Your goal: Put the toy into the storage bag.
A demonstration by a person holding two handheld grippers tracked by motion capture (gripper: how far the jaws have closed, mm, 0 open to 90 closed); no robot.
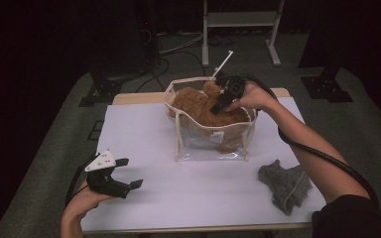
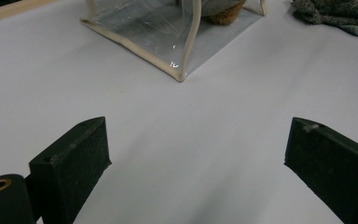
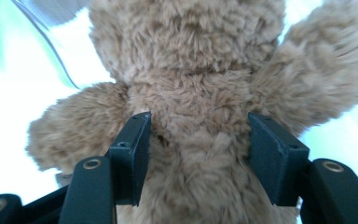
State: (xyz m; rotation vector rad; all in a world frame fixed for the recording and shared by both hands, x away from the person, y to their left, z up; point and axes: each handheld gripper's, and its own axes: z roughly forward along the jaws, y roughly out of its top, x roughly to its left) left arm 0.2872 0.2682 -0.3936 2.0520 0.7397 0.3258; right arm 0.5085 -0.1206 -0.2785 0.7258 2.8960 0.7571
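A brown plush toy (image 1: 198,106) sits inside a clear bag with cream trim (image 1: 211,141) at the back middle of the white table (image 1: 188,203). My right gripper (image 1: 219,102) reaches down into the bag's open top. In the right gripper view its jaws stand apart on either side of the plush toy (image 3: 191,93), at the narrow part below the head, with fur brushing both pads (image 3: 137,140). My left gripper (image 1: 133,172) rests open at the near left of the table, nothing between its jaws (image 2: 196,144). It faces the bag's corner (image 2: 177,70).
A crumpled grey cloth (image 1: 285,186) lies on the table at the near right, also at the top right as the grey cloth (image 2: 340,14). Behind the table stands a pale metal frame (image 1: 240,20), with cables on the floor.
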